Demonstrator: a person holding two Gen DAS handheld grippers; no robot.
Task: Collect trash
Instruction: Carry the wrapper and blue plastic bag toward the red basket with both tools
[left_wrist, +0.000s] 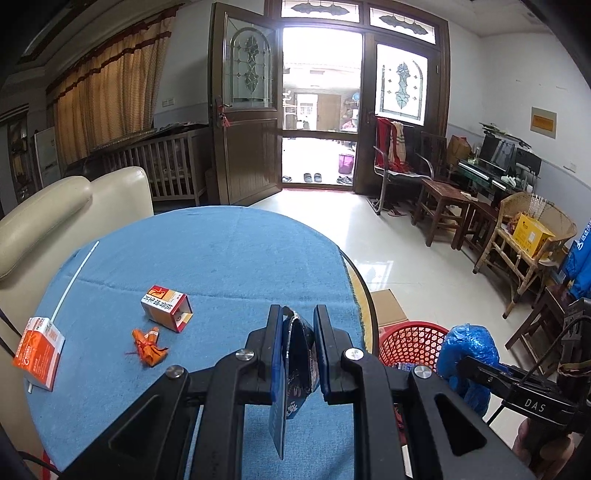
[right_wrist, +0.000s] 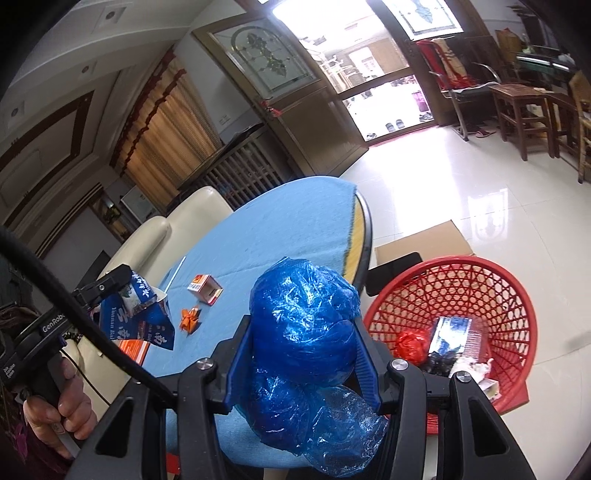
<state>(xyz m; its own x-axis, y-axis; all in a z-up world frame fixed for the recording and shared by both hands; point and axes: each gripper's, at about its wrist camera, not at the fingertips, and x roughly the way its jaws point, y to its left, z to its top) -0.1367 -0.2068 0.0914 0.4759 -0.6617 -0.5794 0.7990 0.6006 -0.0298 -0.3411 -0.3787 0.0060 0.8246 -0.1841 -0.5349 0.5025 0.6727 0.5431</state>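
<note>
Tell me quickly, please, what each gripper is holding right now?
Left gripper: jaws shut on a dark blue snack wrapper.
Right gripper: jaws shut on a crumpled blue plastic bag, near the red basket.

A cream sofa (left_wrist: 74, 206) stands beside the blue-clothed table (left_wrist: 221, 251).

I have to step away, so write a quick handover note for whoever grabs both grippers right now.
Left gripper: shut on a blue packet, above the table.
Right gripper: shut on a blue bag, near the table edge beside the red basket.
Done: the basket on the floor already holds some trash, including a red wad.
Left: drop both held items in the basket, then collect the open box, orange wrapper, orange carton and white stick from the table.
</note>
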